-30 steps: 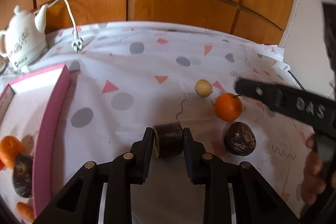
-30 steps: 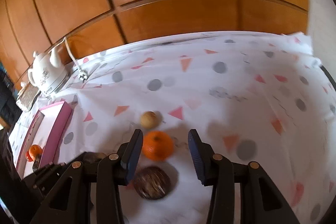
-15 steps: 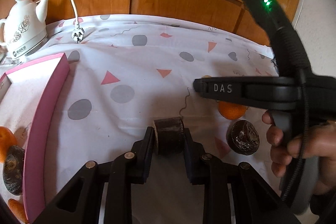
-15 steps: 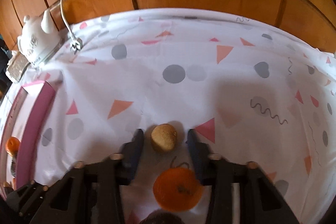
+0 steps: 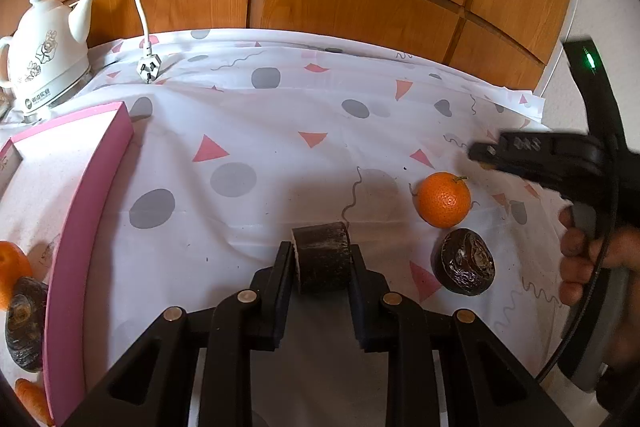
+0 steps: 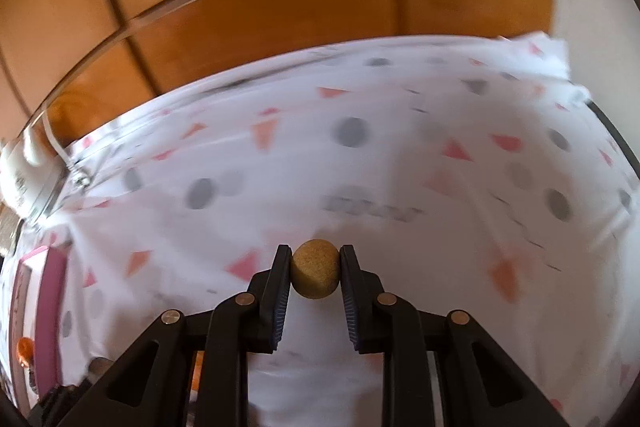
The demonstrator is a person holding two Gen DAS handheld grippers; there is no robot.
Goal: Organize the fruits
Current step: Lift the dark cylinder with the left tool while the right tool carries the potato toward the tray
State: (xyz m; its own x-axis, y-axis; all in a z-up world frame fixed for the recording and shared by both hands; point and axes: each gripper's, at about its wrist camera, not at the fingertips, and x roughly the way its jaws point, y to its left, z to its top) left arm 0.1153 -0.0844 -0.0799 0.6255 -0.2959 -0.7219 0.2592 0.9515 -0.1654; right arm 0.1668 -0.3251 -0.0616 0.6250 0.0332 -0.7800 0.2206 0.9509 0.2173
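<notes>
The orange (image 5: 443,199) lies just behind the wrinkled fruit (image 5: 465,262), tray (image 5: 86,195) far left.

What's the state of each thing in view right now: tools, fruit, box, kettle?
left tool: shut on the dark cylindrical piece
right tool: shut on the small tan fruit
orange: loose on the cloth
dark wrinkled fruit: loose on the cloth, beside the orange
pink box: open, fruit inside
kettle: upright, unplugged; plug lying on the cloth

The right gripper (image 5: 520,153) bears blurred raised lettering; the white kettle's (image 5: 44,63) base print is illegible.
</notes>
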